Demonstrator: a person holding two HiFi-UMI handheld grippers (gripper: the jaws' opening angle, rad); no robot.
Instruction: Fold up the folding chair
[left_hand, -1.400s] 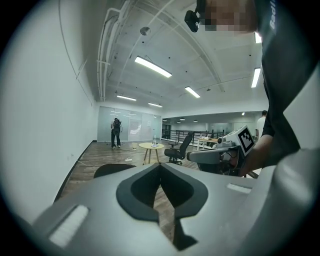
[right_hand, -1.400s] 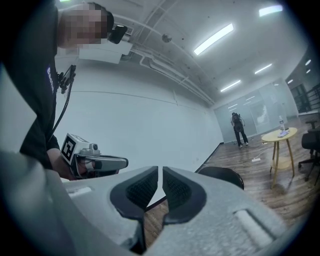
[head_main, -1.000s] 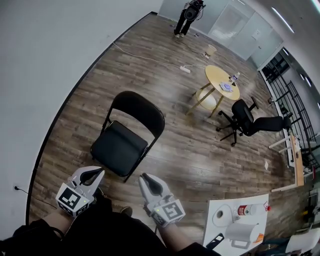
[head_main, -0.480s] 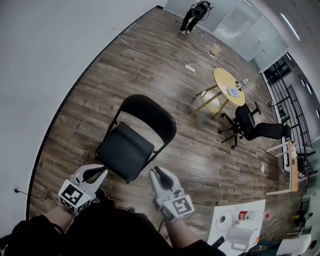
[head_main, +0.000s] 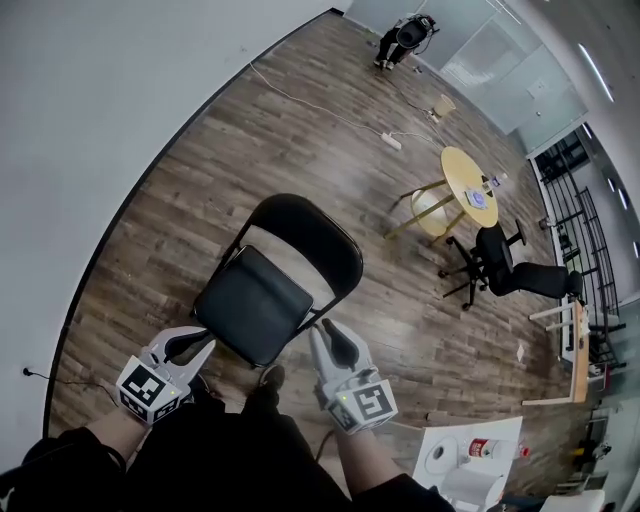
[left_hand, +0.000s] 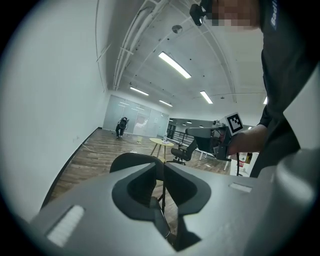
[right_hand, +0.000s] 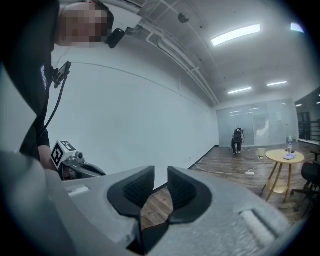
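the folding chair (head_main: 255, 305) is set unfolded on the wooden floor (head_main: 420, 330), just ahead of the left gripper (head_main: 203, 346) and right gripper (head_main: 320, 330); both sets of jaws have just been opening, narrowly parted, nothing gripped

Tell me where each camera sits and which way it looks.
Head view: on the person's head, looking down at the folding chair; both arms show.
Left gripper view: on the left gripper, facing the chair; right gripper shows.
Right gripper view: on the right gripper, facing the wall; left gripper shows.
Shared: the round table; both jaw pairs, just opening, hold nothing.
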